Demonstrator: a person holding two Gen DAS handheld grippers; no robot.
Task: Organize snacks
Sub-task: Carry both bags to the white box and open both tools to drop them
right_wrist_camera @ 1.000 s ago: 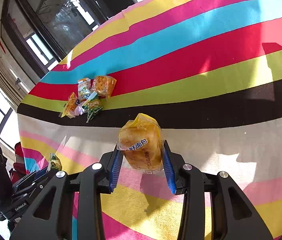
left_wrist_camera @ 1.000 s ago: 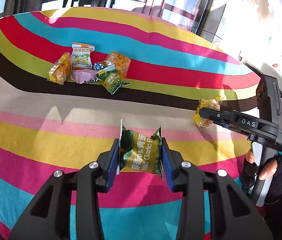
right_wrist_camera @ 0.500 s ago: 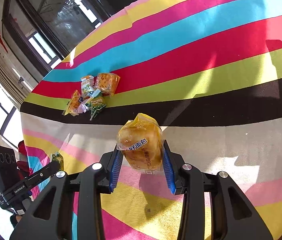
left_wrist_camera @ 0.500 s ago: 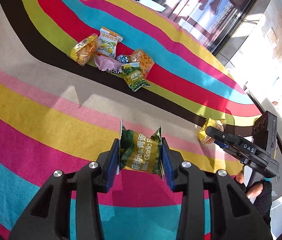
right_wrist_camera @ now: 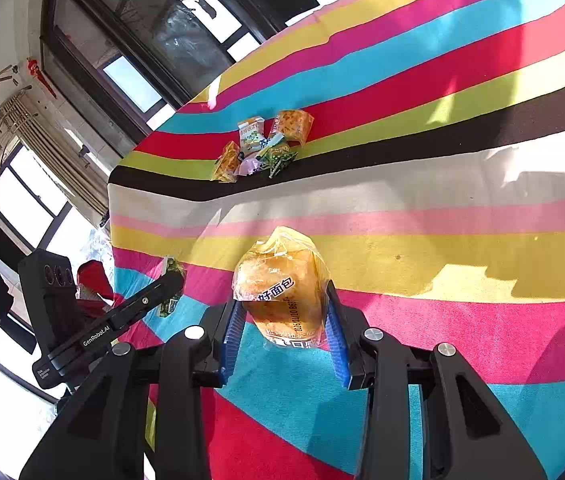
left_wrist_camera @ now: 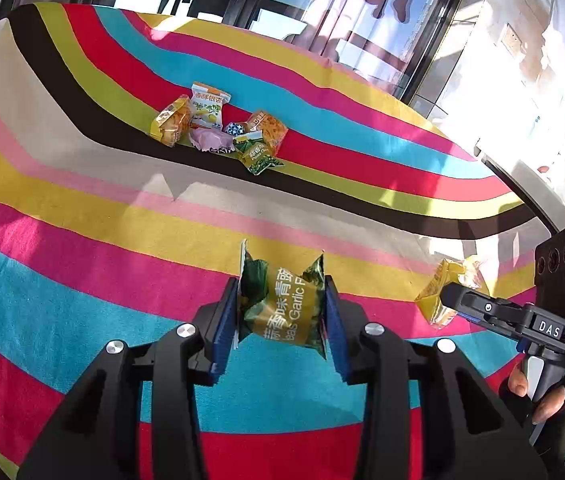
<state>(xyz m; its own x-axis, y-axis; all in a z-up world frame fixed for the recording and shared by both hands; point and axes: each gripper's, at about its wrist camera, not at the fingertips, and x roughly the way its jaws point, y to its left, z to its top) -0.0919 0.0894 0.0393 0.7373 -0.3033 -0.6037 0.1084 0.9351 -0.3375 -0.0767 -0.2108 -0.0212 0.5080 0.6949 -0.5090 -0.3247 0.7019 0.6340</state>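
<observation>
Both tools were carried across the striped cloth, the snack pile shifting in view | left tool (left_wrist_camera: 282, 312) was clamped on a green garlic-pea packet (left_wrist_camera: 282, 304) | right tool (right_wrist_camera: 284, 320) was clamped on a wrapped bread bun (right_wrist_camera: 280, 280) | both packets were held above the desk (left_wrist_camera: 82, 240) | snack pile (left_wrist_camera: 218, 132) was seen well apart, on the far stripes.

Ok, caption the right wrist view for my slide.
Right gripper holds a bagged bun above the striped cloth; snack pile ahead.
</observation>
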